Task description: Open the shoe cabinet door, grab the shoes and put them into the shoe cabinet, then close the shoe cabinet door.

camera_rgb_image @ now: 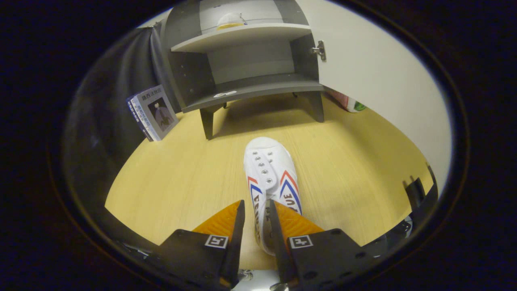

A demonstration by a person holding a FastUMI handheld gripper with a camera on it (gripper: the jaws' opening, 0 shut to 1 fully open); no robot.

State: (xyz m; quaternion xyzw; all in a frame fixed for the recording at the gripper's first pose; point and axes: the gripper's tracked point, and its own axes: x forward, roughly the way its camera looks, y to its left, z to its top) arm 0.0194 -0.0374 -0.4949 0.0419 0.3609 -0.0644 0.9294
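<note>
Now fingers (244, 218) pinch the shoe (270, 178) (partly readable lettering "UE").

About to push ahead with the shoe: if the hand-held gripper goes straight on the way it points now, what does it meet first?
The hand-held gripper, shut on the white shoe, points at the open shoe cabinet. The wooden floor ahead looks free. The shoe's toe would probably meet the cabinet's bottom shelf edge or pass underneath; depth is unclear.

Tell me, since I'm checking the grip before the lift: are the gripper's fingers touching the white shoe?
Touching. In the gripper view the gripper has both fingers pressed against the sides of the white shoe, whose heel end sits between them with no gap.
</note>
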